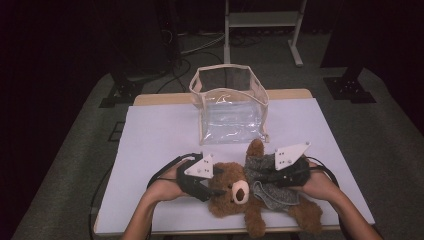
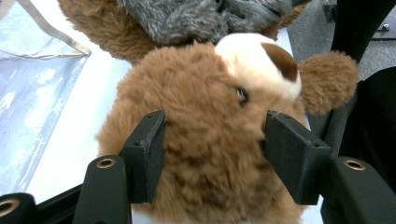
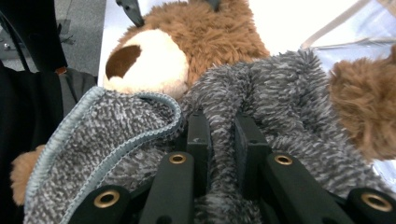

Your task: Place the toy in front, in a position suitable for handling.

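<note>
The teddy bear (image 1: 250, 192) lies on its back at the near edge of the worktop (image 1: 160, 135), head toward the person's left. The left tool (image 1: 210, 192) clamps the bear's head, apparently to steady it. The right tool (image 1: 267, 176) is clenched on a fold of the grey fleece jacket (image 1: 272, 182) at the bear's chest, likely to work it off or on. Beyond the bear stands a clear bag (image 1: 231, 107), open-topped. No writing is readable.

A clear plastic bag (image 1: 231, 107) with cream trim stood open and upright on the white table cover (image 1: 160, 135), toward the far edge. Behind the table a pale metal stand (image 1: 262, 22) rose from the grey floor (image 1: 385, 135), cables (image 1: 192, 47) trailing nearby.
</note>
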